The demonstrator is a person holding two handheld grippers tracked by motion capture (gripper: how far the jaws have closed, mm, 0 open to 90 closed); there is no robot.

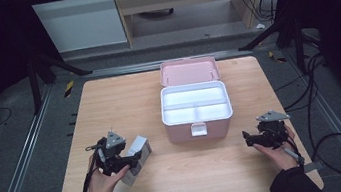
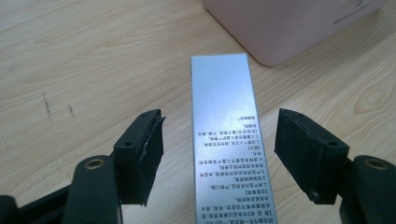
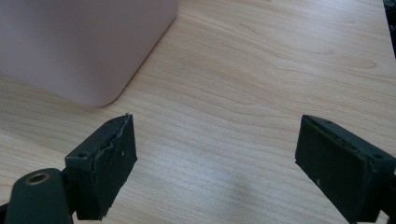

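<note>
A long silver carton [image 2: 227, 135] with small printed text lies on the wooden table [image 1: 110, 109], left of centre; in the high view the silver carton [image 1: 138, 151] points toward the pink box. My left gripper [image 2: 219, 149] is open, its jaws standing on either side of the carton with a gap on each side. The left gripper [image 1: 129, 158] sits at the carton's near end. A pink storage box [image 1: 195, 103] stands open at mid-table, its lid tipped back and its white divided tray bare. My right gripper [image 3: 217, 156] is open over bare wood, right of the box; in the high view the right gripper [image 1: 253, 140] is near the front right.
The pink box's corner [image 2: 289, 28] rises just beyond the carton's far end. The box wall [image 3: 84, 46] is close to the left of my right gripper. Cables [image 1: 321, 105] trail along the floor at the right. Metal rails [image 1: 21, 162] frame the table.
</note>
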